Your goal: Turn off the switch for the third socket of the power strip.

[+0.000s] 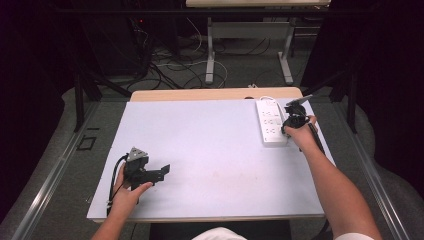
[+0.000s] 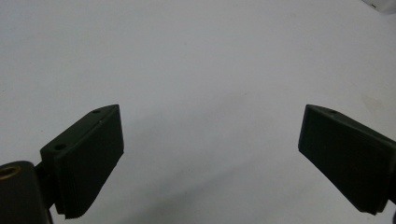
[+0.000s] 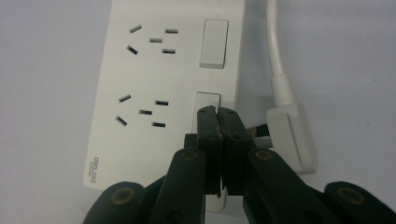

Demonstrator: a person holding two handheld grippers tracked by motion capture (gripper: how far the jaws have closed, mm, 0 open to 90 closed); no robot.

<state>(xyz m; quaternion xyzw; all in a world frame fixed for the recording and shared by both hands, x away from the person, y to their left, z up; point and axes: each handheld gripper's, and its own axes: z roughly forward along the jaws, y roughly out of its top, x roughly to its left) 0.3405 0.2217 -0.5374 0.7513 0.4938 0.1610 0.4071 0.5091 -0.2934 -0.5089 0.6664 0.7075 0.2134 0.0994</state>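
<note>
Two pairs of tongs, one in each hand, above a pale counter (image 1: pixel 210 150). Taking the white power strip (image 1: pixel 270 122) as landmark: set at the far right of the counter, long axis running straight away from the person, near end toward the right hand.

Right tongs (image 1: pixel 295 118) just beside the strip's right edge, close to its near end. In the right gripper view, right tongs (image 3: pixel 218 114) pinched fully together with nothing between the jaws, forming a single blunt tip. Tip laid at the lower edge of the nearer switch (image 3: pixel 208 99) on the power strip (image 3: pixel 154 93); hard to tell whether actually pressing or merely touching. Farther switch (image 3: pixel 214 43) directly beyond along the same long axis, both switches in one column down the strip's right side, socket holes to their left. White plug (image 3: pixel 292 135) flat on the counter just right of the strip, its cable (image 3: pixel 278 46) running onward parallel to the strip.

Left tongs (image 1: pixel 160 172) well apart from the strip, away at the near left of the counter. In the left gripper view, left tongs (image 2: pixel 210 154) spread wide and empty over bare counter.

Judged from this: right hand by far the nearer, and any coming push likely straight down onto the nearer switch, or a short slide along the strip's length toward the farther one.
</note>
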